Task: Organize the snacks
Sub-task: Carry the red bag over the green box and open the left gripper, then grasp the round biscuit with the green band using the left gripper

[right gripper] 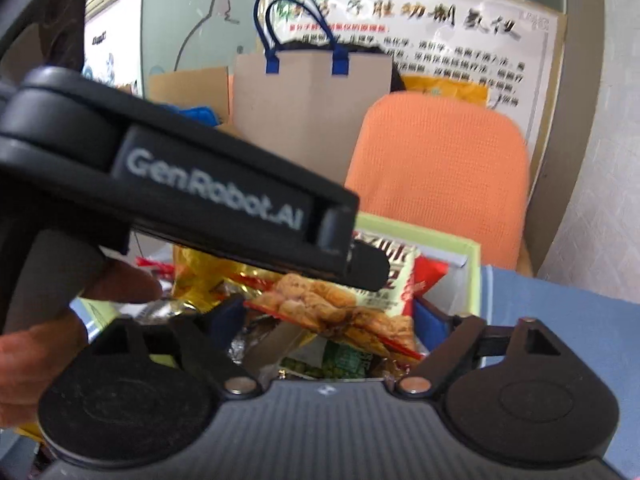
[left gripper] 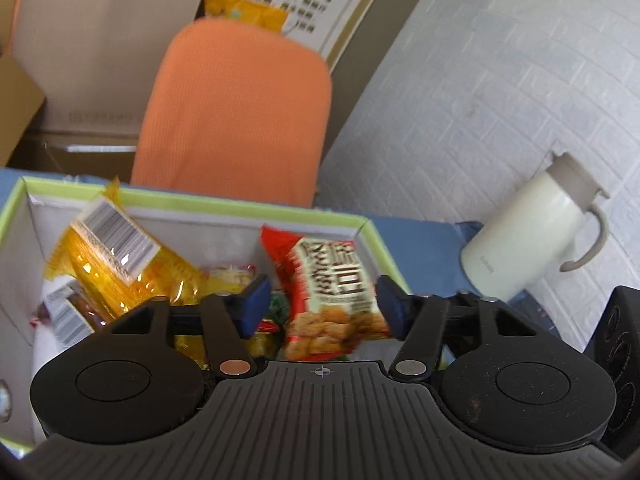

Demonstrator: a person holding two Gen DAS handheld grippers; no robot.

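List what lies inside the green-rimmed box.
Inside the green-rimmed box: a yellow snack bag with a barcode, a red fried-snack packet, and a green pea packet. Whatever lies beneath these is covered.

A blue bench [left gripper: 420, 228] carries the things. Directly on it stands 1 open box with a light-green rim [left gripper: 208, 200] and white inner walls, filled with snack packets. To the right of the box, near the bench's far edge, stands 1 cream-white insulated jug [left gripper: 528, 236] with a grey lid and a curved handle, upright and apart from the box. At the right edge of the left wrist view, 1 black object [left gripper: 618, 344] sits close beside the jug; whether it rests on the bench cannot be told. In the right wrist view the blue bench [right gripper: 560, 320] shows bare to the right of the box [right gripper: 474, 276].
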